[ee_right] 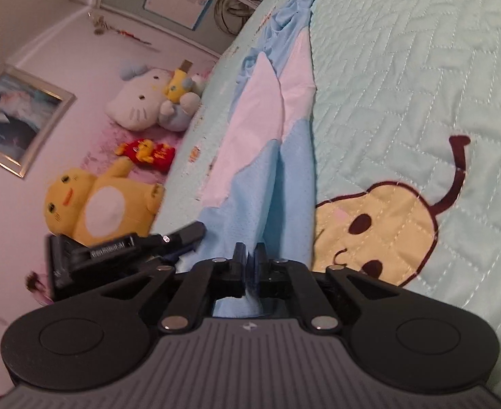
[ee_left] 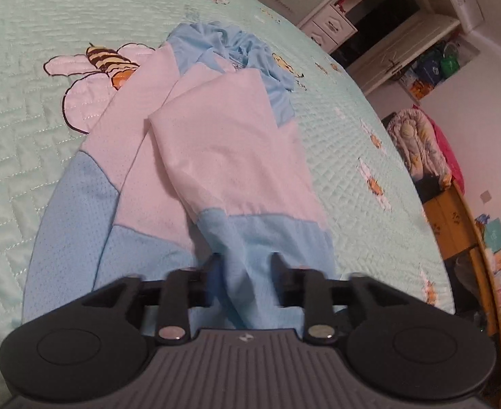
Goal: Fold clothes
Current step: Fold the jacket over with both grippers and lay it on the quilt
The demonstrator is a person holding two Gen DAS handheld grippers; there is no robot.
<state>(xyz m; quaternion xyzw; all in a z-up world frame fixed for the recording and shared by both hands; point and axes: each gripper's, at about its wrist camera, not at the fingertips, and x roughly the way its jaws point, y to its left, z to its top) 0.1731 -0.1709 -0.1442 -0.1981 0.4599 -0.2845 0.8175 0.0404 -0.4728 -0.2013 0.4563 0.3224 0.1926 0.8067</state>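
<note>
Now my left tool (ee_left: pixel 243 262) hangs low over the near blue hem of the garment (ee_left: pixel 216 156), its 2 fingers (ee_left: pixel 277 266) standing apart with a fold of blue cloth lying loose between them, not pinched. That blue-and-white garment lies stretched out on the mint quilted bedspread (ee_left: pixel 28 136), its sleeves folded in over the body, beside a stitched bee (ee_left: pixel 110 61). Further right, my right tool (ee_right: pixel 249 255) is nearly together, clamped on a thin ridge of the same blue hem, which rises from the bed into the pads. A stitched pear face (ee_right: pixel 376 228) sits just beside that cloth on the bedspread. Plush toys (ee_right: pixel 103 201) lie off the bed's far edge.
</note>
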